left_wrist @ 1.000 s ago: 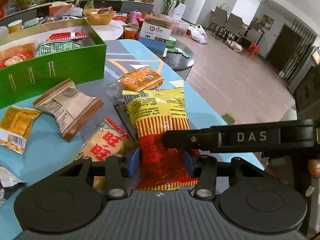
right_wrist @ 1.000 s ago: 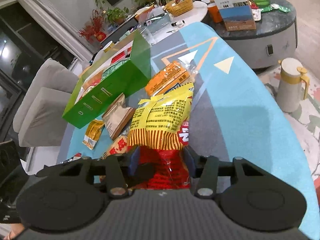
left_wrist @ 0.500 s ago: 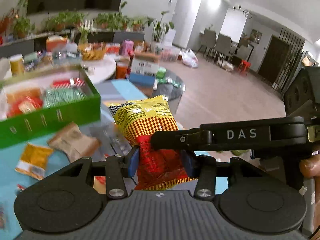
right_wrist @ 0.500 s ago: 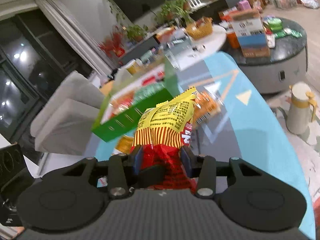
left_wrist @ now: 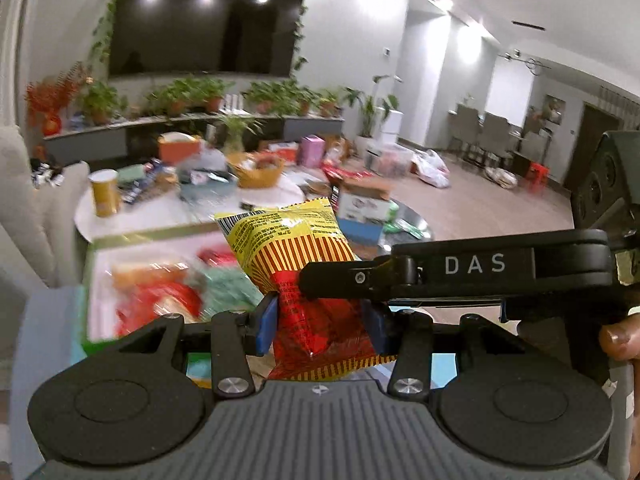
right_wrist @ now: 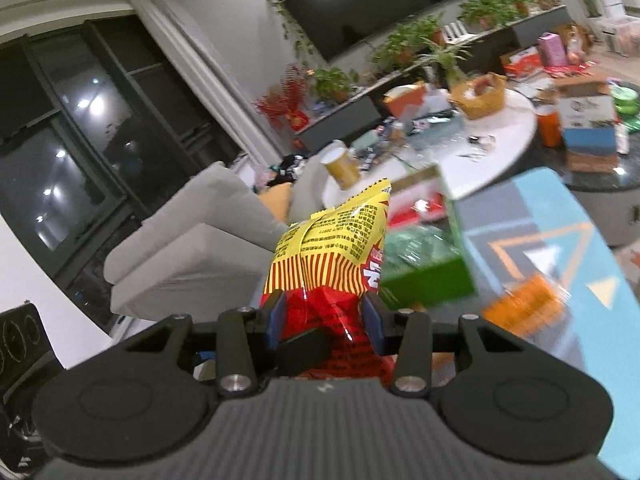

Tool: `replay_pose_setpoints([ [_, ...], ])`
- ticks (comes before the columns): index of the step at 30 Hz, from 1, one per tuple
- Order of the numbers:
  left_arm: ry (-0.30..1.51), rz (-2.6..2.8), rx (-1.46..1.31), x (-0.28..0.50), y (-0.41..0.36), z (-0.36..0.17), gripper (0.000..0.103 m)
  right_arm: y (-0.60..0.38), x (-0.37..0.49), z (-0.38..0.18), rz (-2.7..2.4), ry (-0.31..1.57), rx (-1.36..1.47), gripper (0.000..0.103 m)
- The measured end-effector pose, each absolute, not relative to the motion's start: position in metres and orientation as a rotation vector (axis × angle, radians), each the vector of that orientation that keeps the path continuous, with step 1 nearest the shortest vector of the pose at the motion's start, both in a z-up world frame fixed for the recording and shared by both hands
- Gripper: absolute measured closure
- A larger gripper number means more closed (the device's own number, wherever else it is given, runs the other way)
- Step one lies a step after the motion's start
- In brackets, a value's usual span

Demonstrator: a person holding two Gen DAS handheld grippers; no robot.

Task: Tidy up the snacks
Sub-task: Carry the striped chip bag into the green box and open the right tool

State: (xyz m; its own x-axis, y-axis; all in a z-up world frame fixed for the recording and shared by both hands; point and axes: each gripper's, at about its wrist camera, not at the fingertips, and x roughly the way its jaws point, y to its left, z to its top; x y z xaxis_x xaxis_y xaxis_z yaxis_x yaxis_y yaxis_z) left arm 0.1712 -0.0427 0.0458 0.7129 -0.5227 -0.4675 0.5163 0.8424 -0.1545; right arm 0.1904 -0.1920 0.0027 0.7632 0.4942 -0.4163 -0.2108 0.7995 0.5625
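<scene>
Left gripper: jaws narrow, blue pads pinching the red lower part of the bag from both sides. Bag off the table, upright, yellow striped top leaning away toward the box

Right gripper: jaws likewise narrow, pads pressed into the red part of the same bag, plastic crumpled between them. Bag's yellow top rising in front of the box, above its near corner

In left view, right gripper reaching in from the right as a long black bar marked DAS, its tip lying across the bag just above the left pads. Fingertip of a hand at the right edge, behind the bar; rest of hand cut off

In right view, a black finger of the other gripper poking in low, touching the red plastic beside the left pad

Hard to read:
- Box contents smeared by blur in both views; only red, orange and green patches inside
- Near box wall partly hidden behind bag and gripper bodies
- Bag's bottom edge hidden behind the gripper body in right view
- Orange pack on the table right of the box, blurred, print unreadable
- Bag print too small to read
</scene>
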Motion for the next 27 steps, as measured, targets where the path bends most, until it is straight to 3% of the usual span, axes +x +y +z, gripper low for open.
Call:
replay_pose_setpoints([
  [12,0.499,-0.501,0.001,0.256,-0.007,0.047,0.061,-0.156,0.266,0.006,0.458,0.553,0.495,0.072],
  [27,0.574,-0.429,-0.004,0.326,0.011,-0.027,0.061,-0.152,0.324,-0.049,0.324,0.643,0.464,0.072],
])
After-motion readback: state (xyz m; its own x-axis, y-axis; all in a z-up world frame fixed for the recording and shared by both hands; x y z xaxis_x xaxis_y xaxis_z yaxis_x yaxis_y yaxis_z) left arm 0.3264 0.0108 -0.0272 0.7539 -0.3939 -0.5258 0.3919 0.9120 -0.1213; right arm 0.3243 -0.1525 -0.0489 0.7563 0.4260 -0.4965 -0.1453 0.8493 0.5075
